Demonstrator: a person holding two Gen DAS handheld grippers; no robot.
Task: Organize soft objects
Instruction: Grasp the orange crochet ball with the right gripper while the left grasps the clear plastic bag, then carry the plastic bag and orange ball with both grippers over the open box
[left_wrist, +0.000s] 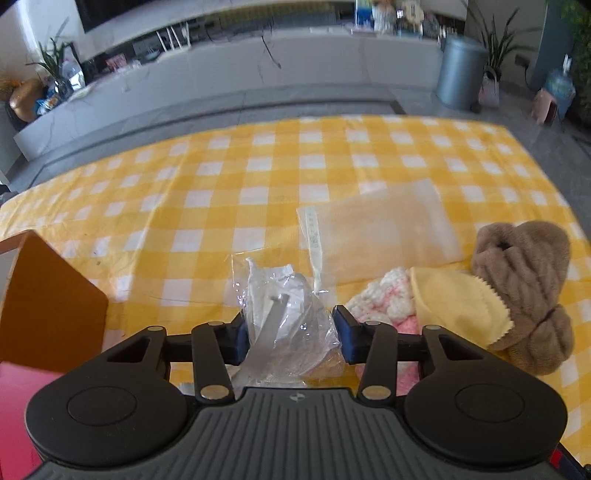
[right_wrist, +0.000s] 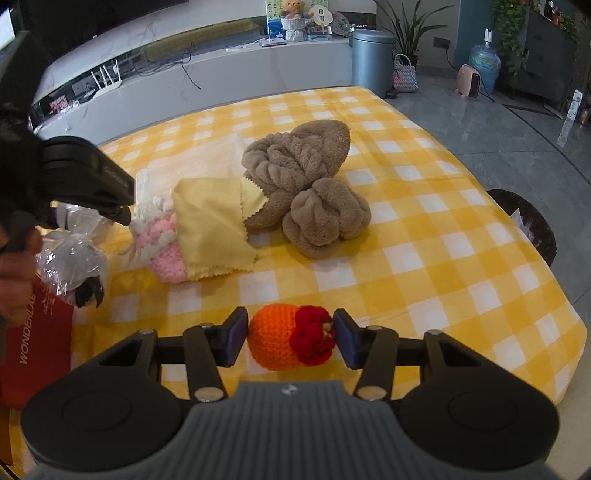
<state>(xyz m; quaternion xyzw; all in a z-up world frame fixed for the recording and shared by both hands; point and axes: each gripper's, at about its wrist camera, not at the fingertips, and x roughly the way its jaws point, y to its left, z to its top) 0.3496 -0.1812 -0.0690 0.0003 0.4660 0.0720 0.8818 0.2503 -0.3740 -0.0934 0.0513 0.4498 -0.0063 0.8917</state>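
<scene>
My left gripper (left_wrist: 290, 338) is shut on a crinkled clear plastic bag (left_wrist: 284, 325) with a grey item inside. The right wrist view shows that gripper (right_wrist: 123, 216) at the left, with the bag (right_wrist: 70, 254) under it. My right gripper (right_wrist: 291, 338) is shut on an orange crocheted toy (right_wrist: 273, 339) with a red tuft, both pads touching its sides. On the yellow checked tablecloth (right_wrist: 424, 258) lie a brown plush bundle (right_wrist: 306, 173), a folded yellow cloth (right_wrist: 214, 225) and a pink-and-white knit piece (right_wrist: 162, 243). All three also show right of the left gripper: bundle (left_wrist: 524, 280), cloth (left_wrist: 458, 302), knit (left_wrist: 384, 302).
A flat frosted zip bag (left_wrist: 380, 229) lies beyond the clear bag. An orange-brown box (left_wrist: 51, 295) stands at the left, and a red carton (right_wrist: 37, 343) lies by a person's hand (right_wrist: 14, 266). A black bin (right_wrist: 528, 221) sits off the table's right edge.
</scene>
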